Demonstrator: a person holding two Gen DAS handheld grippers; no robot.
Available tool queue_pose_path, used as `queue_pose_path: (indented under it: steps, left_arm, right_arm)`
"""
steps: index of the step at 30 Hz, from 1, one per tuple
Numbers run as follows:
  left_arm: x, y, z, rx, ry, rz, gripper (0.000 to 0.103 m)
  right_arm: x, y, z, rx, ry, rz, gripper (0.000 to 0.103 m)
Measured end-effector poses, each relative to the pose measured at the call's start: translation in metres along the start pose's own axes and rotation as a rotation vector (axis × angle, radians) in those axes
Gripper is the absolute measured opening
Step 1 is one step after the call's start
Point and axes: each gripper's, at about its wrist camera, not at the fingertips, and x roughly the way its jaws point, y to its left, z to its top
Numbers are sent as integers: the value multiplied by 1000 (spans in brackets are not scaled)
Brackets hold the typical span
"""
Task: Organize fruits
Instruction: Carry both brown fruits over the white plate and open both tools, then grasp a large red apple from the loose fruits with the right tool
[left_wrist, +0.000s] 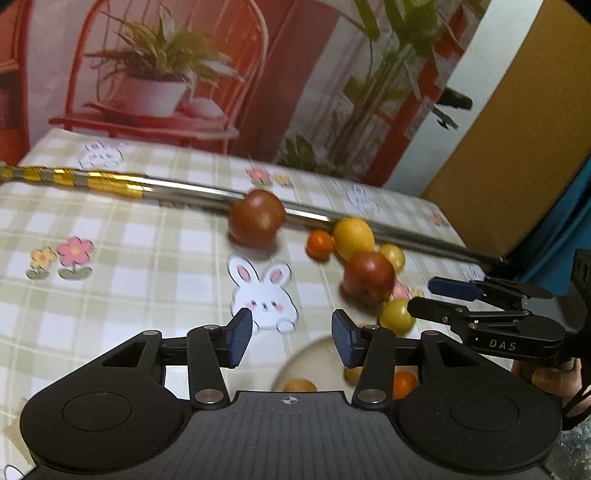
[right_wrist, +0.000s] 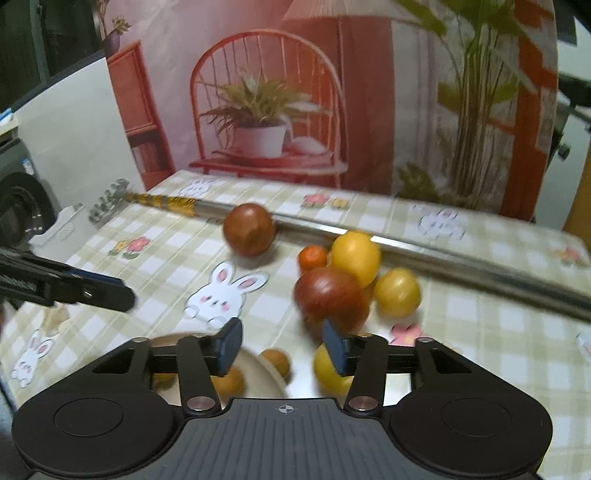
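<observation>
1. While both of my tools hung over the near edge of the counter (left_wrist: 122, 236), the left hand-held gripper (left_wrist: 291, 338) stood with its jaws apart and nothing between the pads; through the gap I saw only the checked cloth and the plate's rim.
2. My right hand-held gripper (right_wrist: 282, 345) was likewise parted and empty, tilted down over the same spot. I judged both had let go there so the small fruit would land in the dish.
3. That pale plate (right_wrist: 258, 365) sat at the near edge, mostly hidden under the tools. A few small orange-brown fruits (right_wrist: 275, 360) lay in or beside it; which, I could not tell.
4. Unsorted fruit remained farther back, towards the middle: a red-brown tomato (left_wrist: 256, 218) alone, touching the metal rod (left_wrist: 184, 190) that crossed the counter.
5. To its right a cluster crowded together: a second red-brown tomato (right_wrist: 330, 293), a large yellow fruit (right_wrist: 354, 256), a small orange one (right_wrist: 313, 256) and another yellow one (right_wrist: 397, 293).
6. One yellow fruit (right_wrist: 327, 367) lay just beside the plate, under my right finger.
7. I reckoned the rod served as a backstop against rolling, and that sorting was only partly done.
</observation>
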Motion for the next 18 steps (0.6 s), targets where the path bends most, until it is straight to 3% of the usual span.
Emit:
queue_pose_path:
  steps: [6, 18]
  left_arm:
    - [-4, 7, 4, -29, -31, 34, 52]
    - [-2, 14, 8, -29, -34, 56, 52]
  right_arm:
    - [7, -8, 9, -14, -24, -36, 78]
    - [39, -7, 18, -114, 15, -33, 72]
